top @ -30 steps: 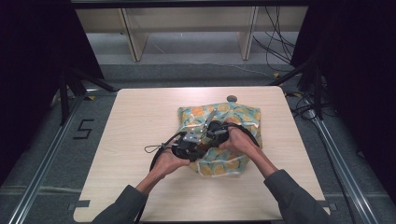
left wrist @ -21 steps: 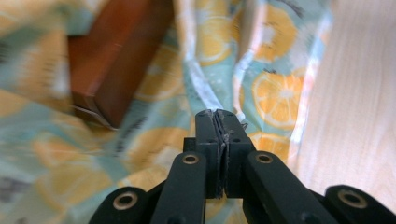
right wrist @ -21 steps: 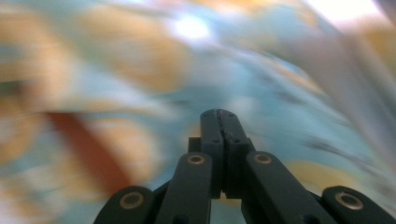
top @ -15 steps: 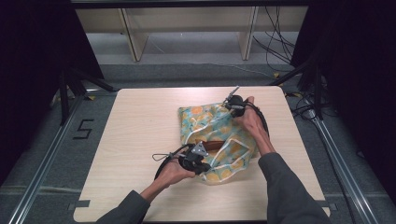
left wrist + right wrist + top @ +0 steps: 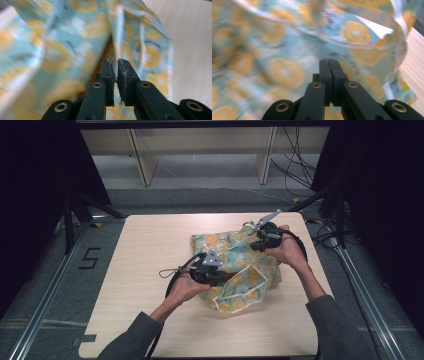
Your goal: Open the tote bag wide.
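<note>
Right now your two hands are working on a cloth (image 5: 235, 270) with a blue and orange fruit print. It lies crumpled in the middle of the tabletop (image 5: 140, 270), a bit toward the right side.

Your left gripper (image 5: 212, 272) sits at the near left part of the cloth. Its jaws have just been opening a little. Up close, in the left gripper view, you can see a thin gap between the two jaws of the left gripper (image 5: 117, 63). No cloth (image 5: 62, 50) is pinched there; the cloth is just past the tips.

Your right gripper (image 5: 256, 239) is at the far right corner of the cloth. In the right gripper view the right gripper (image 5: 329, 61) has its jaws pressed tight together. I cannot tell if any cloth (image 5: 287, 50) is caught between them. The cloth looks blurry and hangs close in front.
</note>
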{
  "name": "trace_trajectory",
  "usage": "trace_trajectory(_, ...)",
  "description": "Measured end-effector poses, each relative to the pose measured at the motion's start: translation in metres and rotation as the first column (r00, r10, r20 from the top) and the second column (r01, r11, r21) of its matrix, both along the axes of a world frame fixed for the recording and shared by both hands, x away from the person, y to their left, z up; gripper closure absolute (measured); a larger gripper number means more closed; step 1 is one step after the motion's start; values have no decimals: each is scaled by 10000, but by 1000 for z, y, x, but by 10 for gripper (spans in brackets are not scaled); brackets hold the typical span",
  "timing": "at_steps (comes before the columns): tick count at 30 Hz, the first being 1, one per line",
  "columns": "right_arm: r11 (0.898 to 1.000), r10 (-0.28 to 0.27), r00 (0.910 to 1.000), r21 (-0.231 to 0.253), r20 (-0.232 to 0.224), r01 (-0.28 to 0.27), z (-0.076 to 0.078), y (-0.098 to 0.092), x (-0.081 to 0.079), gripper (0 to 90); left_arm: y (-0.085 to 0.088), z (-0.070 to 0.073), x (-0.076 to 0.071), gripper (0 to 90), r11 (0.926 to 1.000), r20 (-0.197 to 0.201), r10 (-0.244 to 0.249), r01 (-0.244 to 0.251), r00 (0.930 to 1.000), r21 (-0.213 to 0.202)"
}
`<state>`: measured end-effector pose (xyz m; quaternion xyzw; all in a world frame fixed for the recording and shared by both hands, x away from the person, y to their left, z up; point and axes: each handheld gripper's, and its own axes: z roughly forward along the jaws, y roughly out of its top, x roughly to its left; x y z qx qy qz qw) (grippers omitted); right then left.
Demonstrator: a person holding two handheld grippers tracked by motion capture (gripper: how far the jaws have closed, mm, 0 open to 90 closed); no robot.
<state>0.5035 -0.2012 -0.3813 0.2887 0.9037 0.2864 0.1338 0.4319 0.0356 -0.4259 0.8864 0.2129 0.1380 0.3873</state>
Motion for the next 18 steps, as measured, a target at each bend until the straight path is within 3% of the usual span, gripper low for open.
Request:
trace_trajectory(1, 9993, 383, 9992, -4, 70, -383, 2, 2, -10, 891, -2, 2, 11, 769, 9990, 285, 204, -215, 9994, 401)
trace_trajectory(3, 9989, 465, 9989, -105, -47, -465, 1, 3, -13, 887, -2, 1, 16, 756, 9978, 444, 264, -290, 9987, 593)
trace_trajectory(5, 9965, 822, 9966, -152, 71, -821, -4, 9, -16, 856, -5, -2, 23, 683, 9959, 364, 206, -237, 9991, 873)
trace_trajectory(6, 9966, 813, 9967, -104, 23, -812, -6, 12, -17, 843, -11, -6, 23, 670, 9937, 256, -60, 31, 9997, 1119)
trace_trajectory(7, 9932, 1159, 9932, -156, 105, -1158, -8, 14, -15, 824, -13, -8, 22, 642, 9910, 185, -264, 237, 9995, 1316)
trace_trajectory(11, 9881, 1529, 9880, -143, -240, -1532, -18, 23, -15, 766, -20, -15, 24, 537, 9846, 404, -299, 225, 9987, 1731)
trace_trajectory(12, 9864, 1630, 9862, -156, -280, -1635, -20, 25, -15, 766, -20, -15, 24, 550, 9846, 404, -299, 225, 9987, 1731)
trace_trajectory(14, 9869, 1598, 9864, -163, -390, -1605, -22, 28, -15, 746, -19, -20, 31, 658, 9795, 454, -317, 220, 9985, 2002)
trace_trajectory(18, 9913, 1304, 9902, -136, -504, -1312, -25, 30, -16, 729, -19, -20, 38, 890, 9819, 344, -144, 76, 9993, 1890)
